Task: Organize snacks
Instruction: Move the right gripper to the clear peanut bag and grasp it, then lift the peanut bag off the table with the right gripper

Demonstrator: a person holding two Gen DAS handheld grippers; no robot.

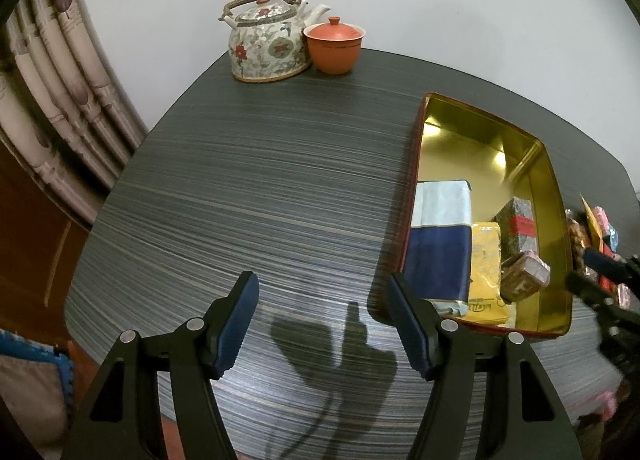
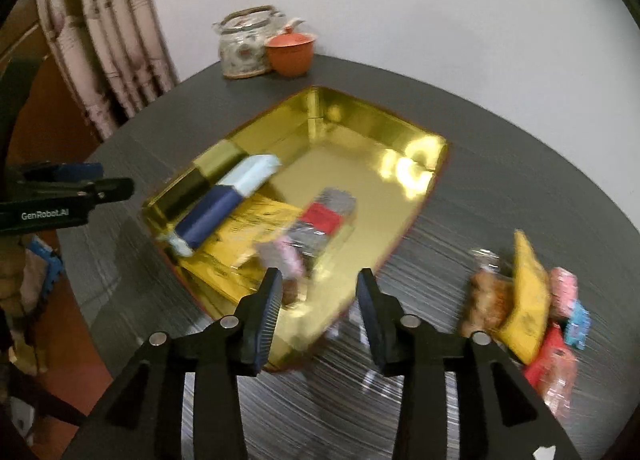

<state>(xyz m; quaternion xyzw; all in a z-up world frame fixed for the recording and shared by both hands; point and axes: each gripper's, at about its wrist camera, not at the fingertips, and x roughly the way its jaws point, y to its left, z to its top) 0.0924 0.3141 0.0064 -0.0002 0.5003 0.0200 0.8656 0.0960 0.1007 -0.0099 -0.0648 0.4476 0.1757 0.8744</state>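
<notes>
A gold tin tray point(image 1: 554, 220) point(image 2: 344, 128) lies on the dark table. In it are a blue-and-white pack point(image 1: 440, 244) point(image 2: 228, 196), a yellow pack point(image 1: 486, 272) point(image 2: 248, 232), a grey pack with a red label point(image 1: 518, 228) point(image 2: 324, 220) and a small pinkish pack point(image 1: 526, 278) point(image 2: 288, 256). Several loose snacks point(image 2: 528, 300) lie in a heap right of the tray. My left gripper point(image 1: 322, 296) is open and empty, over bare table left of the tray. My right gripper point(image 2: 320, 292) is open and empty above the tray's near edge; the view is blurred.
A floral teapot point(image 1: 266, 44) and an orange lidded cup point(image 1: 335, 45) stand at the table's far edge by the wall. A curtain point(image 1: 56, 80) hangs at the left. The loose snack heap also shows at the right edge of the left wrist view point(image 1: 600, 236).
</notes>
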